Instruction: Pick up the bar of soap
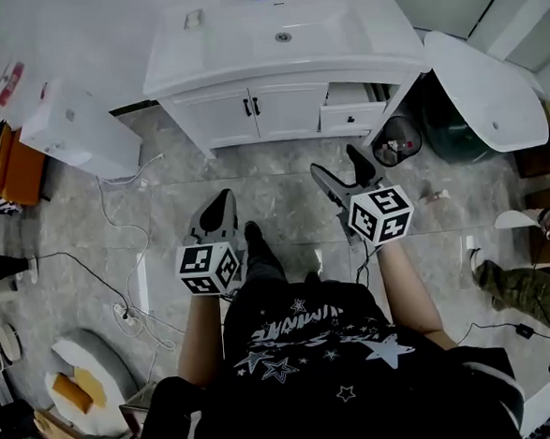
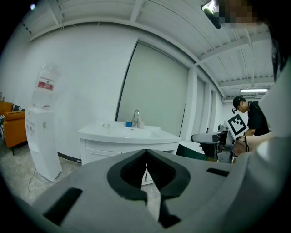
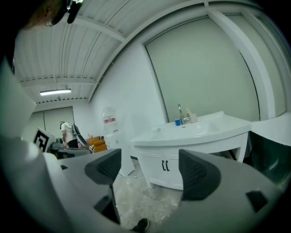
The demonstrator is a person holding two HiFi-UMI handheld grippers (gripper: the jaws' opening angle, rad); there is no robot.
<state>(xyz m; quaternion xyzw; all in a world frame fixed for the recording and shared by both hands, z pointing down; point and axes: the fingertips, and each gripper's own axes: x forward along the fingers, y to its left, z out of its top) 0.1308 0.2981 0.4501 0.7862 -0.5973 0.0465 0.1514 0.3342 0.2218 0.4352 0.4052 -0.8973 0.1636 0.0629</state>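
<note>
The bar of soap [image 1: 193,19] is a small pale block lying on the left of the white vanity top [image 1: 179,56], beside the basin [image 1: 282,30]. It shows as a tiny shape in the left gripper view [image 2: 105,124] and in the right gripper view [image 3: 156,129]. Both grippers hang over the floor, well short of the vanity and pointing toward it. My left gripper [image 1: 223,197] [image 2: 146,154] is shut, tips meeting, with nothing in it. My right gripper [image 1: 337,161] [image 3: 152,170] is open and holds nothing.
A water dispenser [image 1: 76,129] stands left of the vanity. Cables [image 1: 128,262] run over the tiled floor. A vanity drawer [image 1: 352,115] stands ajar, with a bin [image 1: 396,142] beside it. A white curved panel [image 1: 486,86] leans at right. Another person's leg [image 1: 519,286] is at the right edge.
</note>
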